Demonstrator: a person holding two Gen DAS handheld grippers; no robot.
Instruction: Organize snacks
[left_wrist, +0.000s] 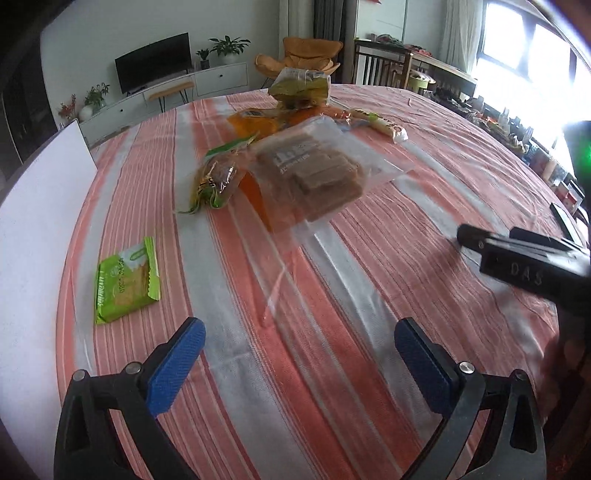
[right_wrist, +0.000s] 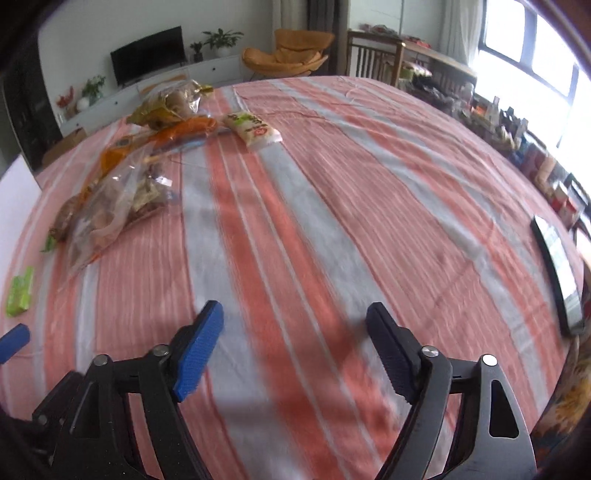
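Both the left gripper (left_wrist: 299, 354) and the right gripper (right_wrist: 295, 347) hang empty, jaws spread, over the striped cloth (left_wrist: 369, 258). The snacks lie in a pile (left_wrist: 288, 173) beyond them; a green packet (left_wrist: 127, 280) sits left of the pile. Best to take that loose packet first, pinching it flat across its short sides.

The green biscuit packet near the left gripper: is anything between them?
Nothing visible. Only bare striped tablecloth lies between the open left gripper and the green biscuit packet, which lies apart from the other snacks.

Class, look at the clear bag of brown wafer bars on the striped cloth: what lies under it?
An orange packet pokes out from beneath the clear bag, its near edge resting on the striped cloth. How far the packet reaches underneath is covered.
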